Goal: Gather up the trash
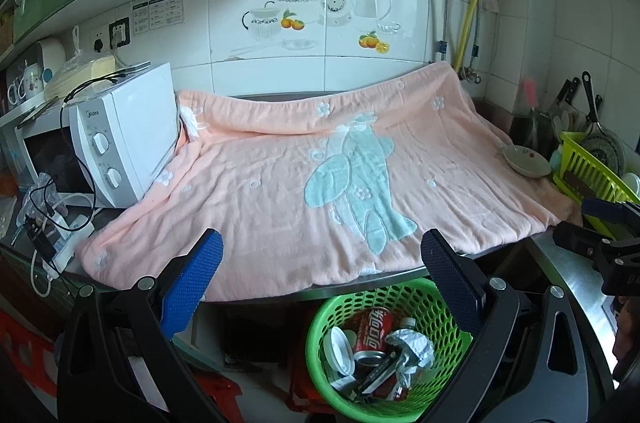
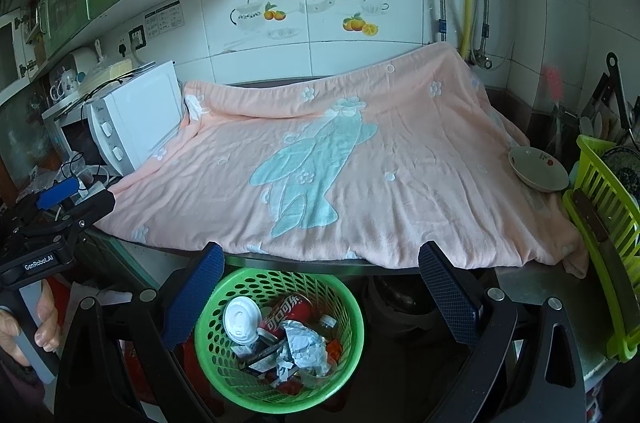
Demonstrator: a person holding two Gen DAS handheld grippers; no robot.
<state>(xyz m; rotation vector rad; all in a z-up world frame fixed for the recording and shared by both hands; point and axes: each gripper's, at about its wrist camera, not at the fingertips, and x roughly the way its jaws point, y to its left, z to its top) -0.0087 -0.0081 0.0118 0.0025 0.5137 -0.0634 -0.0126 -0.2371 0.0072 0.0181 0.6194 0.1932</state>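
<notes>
With trash piled in the bin [image 2: 279, 339], I hold both grippers, left [image 1: 320, 287] and right [image 2: 320, 299], open and empty above it; next, scan the blanket [image 2: 320, 175] beyond the bin.

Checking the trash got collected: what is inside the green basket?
In the green basket: a red soda can, a white plastic lid, crumpled paper and a clear bottle. Whatever lies under these is covered.
</notes>
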